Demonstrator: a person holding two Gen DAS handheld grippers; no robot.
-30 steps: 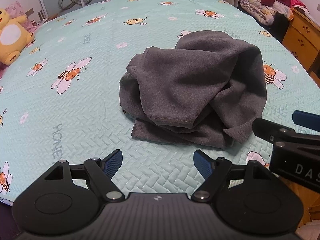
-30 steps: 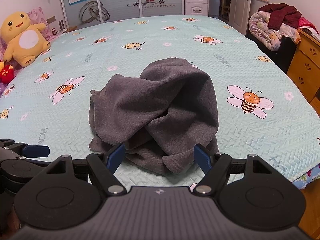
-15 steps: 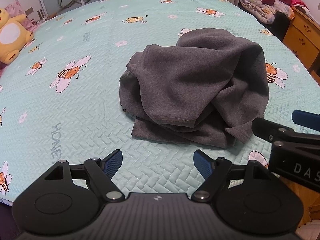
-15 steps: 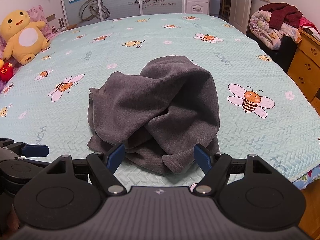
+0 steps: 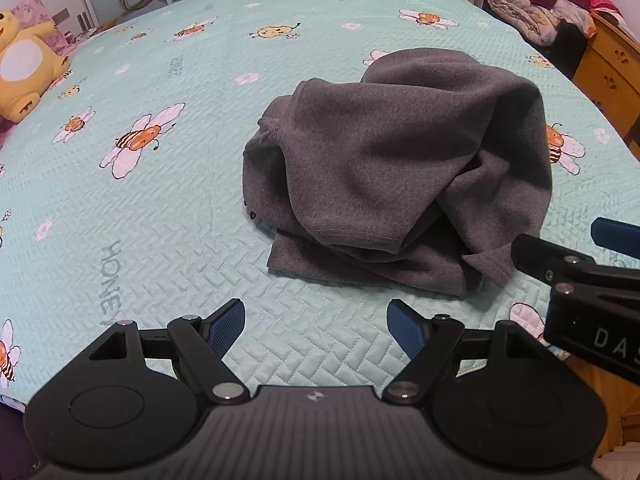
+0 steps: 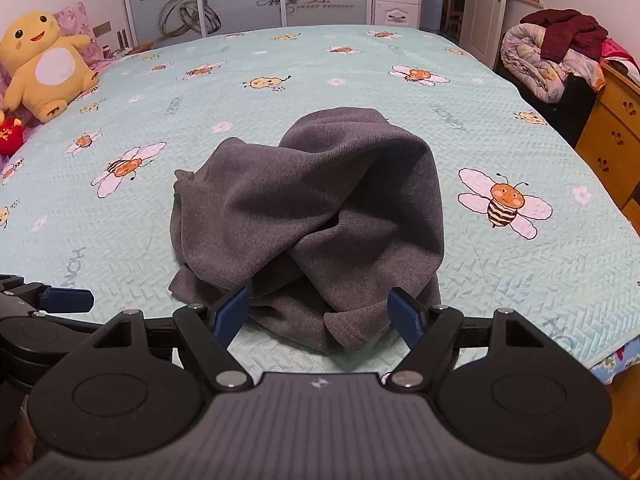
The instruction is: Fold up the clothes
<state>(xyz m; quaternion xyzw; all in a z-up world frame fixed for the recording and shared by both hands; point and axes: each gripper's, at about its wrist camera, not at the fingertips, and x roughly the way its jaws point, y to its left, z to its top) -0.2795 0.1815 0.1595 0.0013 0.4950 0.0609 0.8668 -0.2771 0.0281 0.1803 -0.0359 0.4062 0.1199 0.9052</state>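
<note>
Lying in a crumpled heap on the near half of the bed, the grey garment (image 5: 396,168) rises in a rounded hump with loose folds spilling toward the near edge, one hemmed corner pointing down at the near right. Around it spreads the mint quilted bedspread (image 5: 160,220), printed with bees and flowers. The left gripper (image 5: 316,326) hangs over bare quilt just short of the garment's near left edge, its blue-padded fingers (image 5: 226,326) spread well apart with nothing between them and not touching the cloth. The right gripper (image 6: 320,312) sits beside it to the right, its jaws likewise wide apart; from its own camera the near folds of the garment show in the gap between the pads, but the pads do not press on the fabric. In the left view the right gripper's dark body enters from the right edge, near the garment's near right corner. A yellow plush toy (image 6: 46,66) sits at the far left of the bed, a bundled quilt with a dark red garment (image 6: 560,54) lies at the far right, and a wooden drawer cabinet (image 6: 616,128) stands along the right side.
</note>
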